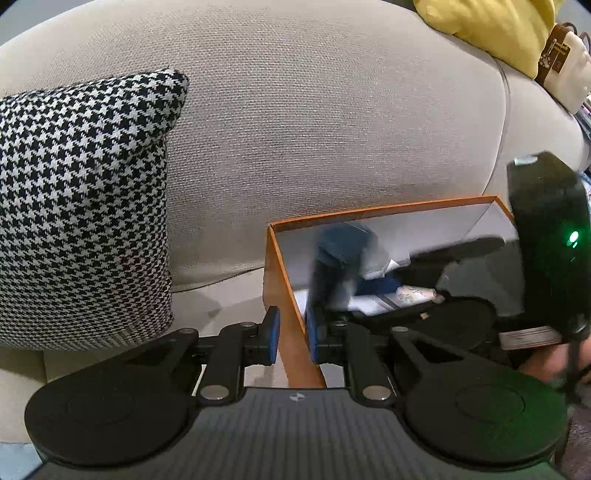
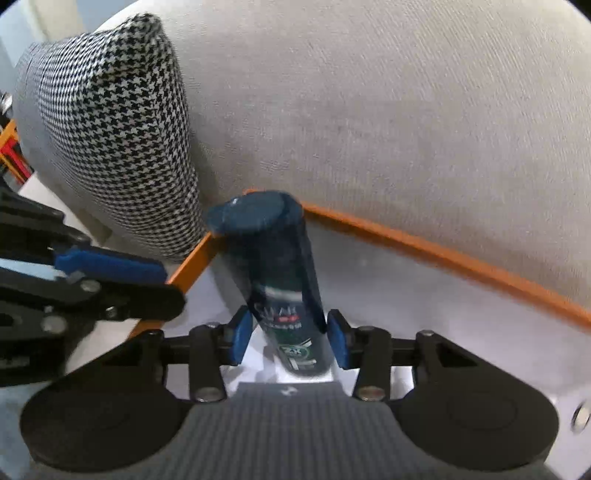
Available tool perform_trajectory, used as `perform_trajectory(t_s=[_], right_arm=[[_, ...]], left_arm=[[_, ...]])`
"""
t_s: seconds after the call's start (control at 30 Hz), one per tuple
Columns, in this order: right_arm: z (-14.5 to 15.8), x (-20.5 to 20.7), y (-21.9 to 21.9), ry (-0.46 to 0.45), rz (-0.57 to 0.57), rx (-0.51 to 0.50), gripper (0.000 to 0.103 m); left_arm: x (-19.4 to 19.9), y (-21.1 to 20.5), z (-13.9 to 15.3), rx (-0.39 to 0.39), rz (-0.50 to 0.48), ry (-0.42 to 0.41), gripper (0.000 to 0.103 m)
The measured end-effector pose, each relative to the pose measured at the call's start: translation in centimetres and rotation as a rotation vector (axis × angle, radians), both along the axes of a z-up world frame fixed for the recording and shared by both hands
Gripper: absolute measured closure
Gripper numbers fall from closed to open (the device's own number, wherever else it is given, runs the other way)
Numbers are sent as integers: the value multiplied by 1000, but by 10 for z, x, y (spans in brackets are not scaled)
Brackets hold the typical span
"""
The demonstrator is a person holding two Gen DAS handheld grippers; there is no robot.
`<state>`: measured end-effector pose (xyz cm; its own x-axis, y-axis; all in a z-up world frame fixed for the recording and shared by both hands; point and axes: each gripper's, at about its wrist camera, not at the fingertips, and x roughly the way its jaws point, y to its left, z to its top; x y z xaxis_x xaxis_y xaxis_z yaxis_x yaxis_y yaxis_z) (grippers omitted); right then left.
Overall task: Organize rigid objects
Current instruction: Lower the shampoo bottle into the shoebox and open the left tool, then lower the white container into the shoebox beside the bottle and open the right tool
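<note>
An orange box (image 1: 388, 208) with a white inside sits on the sofa seat against the backrest. My left gripper (image 1: 291, 338) is shut on its left wall, one blue pad outside and one inside; its finger (image 2: 110, 264) also shows in the right wrist view. A dark blue bottle (image 2: 284, 280) stands tilted in the box's (image 2: 443, 254) far left corner, blurred as the bottle (image 1: 343, 258) in the left wrist view. My right gripper (image 2: 289, 341) straddles its lower part, open, with a sliver of white showing beside the left pad.
A black-and-white houndstooth cushion (image 1: 81, 206) leans on the beige sofa back (image 1: 314, 110) just left of the box. Blue and white items (image 1: 380, 288) lie inside the box. A yellow cushion (image 1: 498, 26) and a small white bag (image 1: 561, 59) sit far right.
</note>
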<state>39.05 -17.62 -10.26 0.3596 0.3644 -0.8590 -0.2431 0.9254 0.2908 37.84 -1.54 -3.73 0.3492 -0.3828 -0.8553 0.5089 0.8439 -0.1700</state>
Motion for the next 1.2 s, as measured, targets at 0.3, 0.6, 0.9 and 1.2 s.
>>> perform_trajectory(t_s=[0.3,0.6,0.9,1.2], right_arm=[[0,-11,-8,204,-84,128,63],[-9,-1,-7,242,-103,127,67],[-51,2,-2,442,-174,157,67],[-13,-10,-7,181,-2,-23,59]], left_arm=[[2,12,17,-24,35,15,86],[9,17,12,-34,54,23,85],[20,20,1,-40,64,33,84],[17,9,-13,-2,58,101,82]])
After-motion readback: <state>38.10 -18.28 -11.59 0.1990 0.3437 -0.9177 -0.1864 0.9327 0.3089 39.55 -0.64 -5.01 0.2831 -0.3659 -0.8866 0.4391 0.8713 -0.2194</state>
